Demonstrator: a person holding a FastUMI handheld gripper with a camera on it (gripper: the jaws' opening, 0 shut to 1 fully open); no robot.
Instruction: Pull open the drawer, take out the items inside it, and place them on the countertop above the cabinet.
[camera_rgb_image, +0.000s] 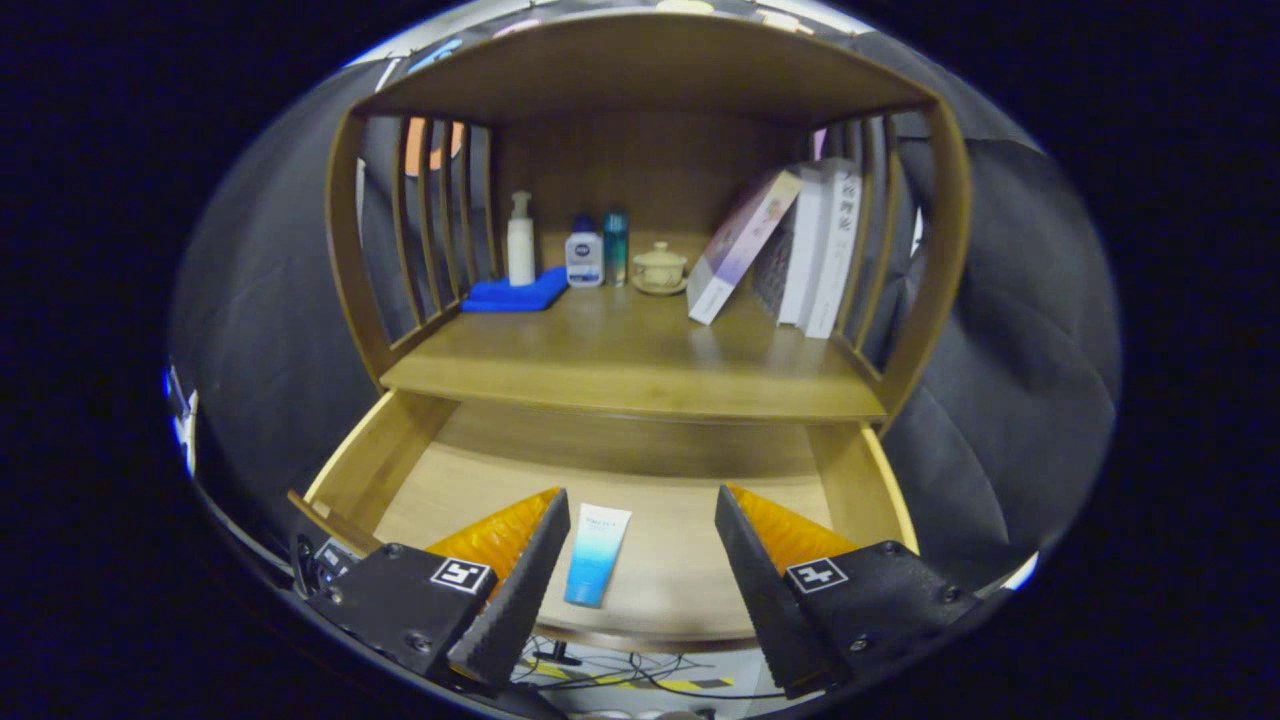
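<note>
the drawer (400, 470) stands pulled open, so step 1 looks done and step 2, taking the item out, is in hand. the gripper (642, 520) hovers over it, jaws wide apart, empty. 1 tube (597, 555) lies flat on the drawer's floor, between the fingers, nearer one of them. next: drop over the tube, close, lift to the countertop (620, 360) above the drawer.

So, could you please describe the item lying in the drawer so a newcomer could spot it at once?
Below the wooden shelf the drawer is pulled open. On its floor, between the open tool's fingers and nearer one of them, lies a flat tube, white fading to blue.
</note>
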